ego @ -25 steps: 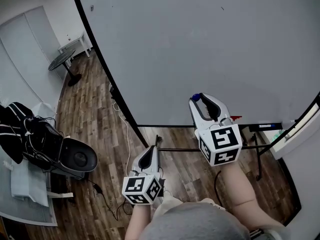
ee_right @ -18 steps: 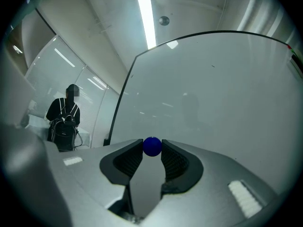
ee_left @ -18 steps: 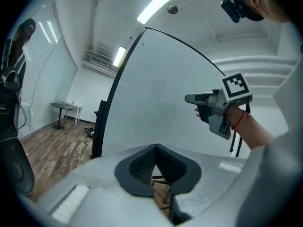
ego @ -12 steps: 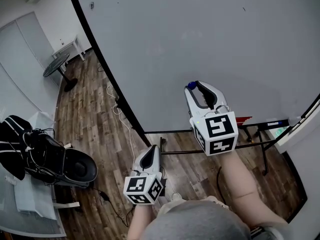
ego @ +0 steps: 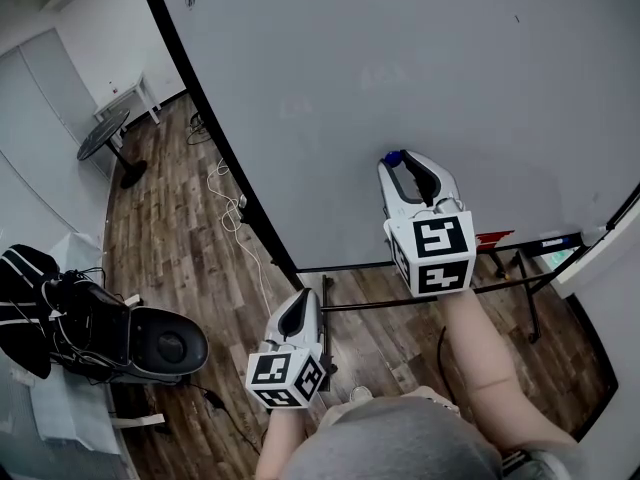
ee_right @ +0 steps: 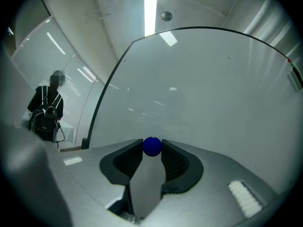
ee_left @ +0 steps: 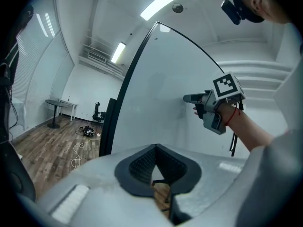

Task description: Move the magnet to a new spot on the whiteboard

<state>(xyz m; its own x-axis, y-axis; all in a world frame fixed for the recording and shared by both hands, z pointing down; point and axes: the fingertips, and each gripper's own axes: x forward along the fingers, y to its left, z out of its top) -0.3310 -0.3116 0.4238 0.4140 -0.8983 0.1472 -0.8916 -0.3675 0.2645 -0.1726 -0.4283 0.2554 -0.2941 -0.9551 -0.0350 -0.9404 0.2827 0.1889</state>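
The whiteboard (ego: 400,78) fills the upper part of the head view and stands right in front of both grippers. A small round blue magnet (ego: 402,155) (ee_right: 152,146) sits between the tips of my right gripper (ego: 402,161) (ee_right: 152,148), which is shut on it and held up close to the board; whether the magnet touches the board I cannot tell. My left gripper (ego: 301,299) (ee_left: 155,148) hangs lower and to the left, shut, with nothing in it. From the left gripper view, the right gripper (ee_left: 189,98) points at the board.
The board's black stand and marker tray (ego: 520,248), holding a red eraser (ego: 497,236), are at lower right. On the wood floor to the left are cables (ego: 225,193), a round table (ego: 103,133) and a chair with a black bag (ego: 150,338). A person with a backpack (ee_right: 46,112) stands off to the left.
My right gripper has carried the blue magnet higher along the board, away from the tray. The left gripper has stayed low at about the same place in view.
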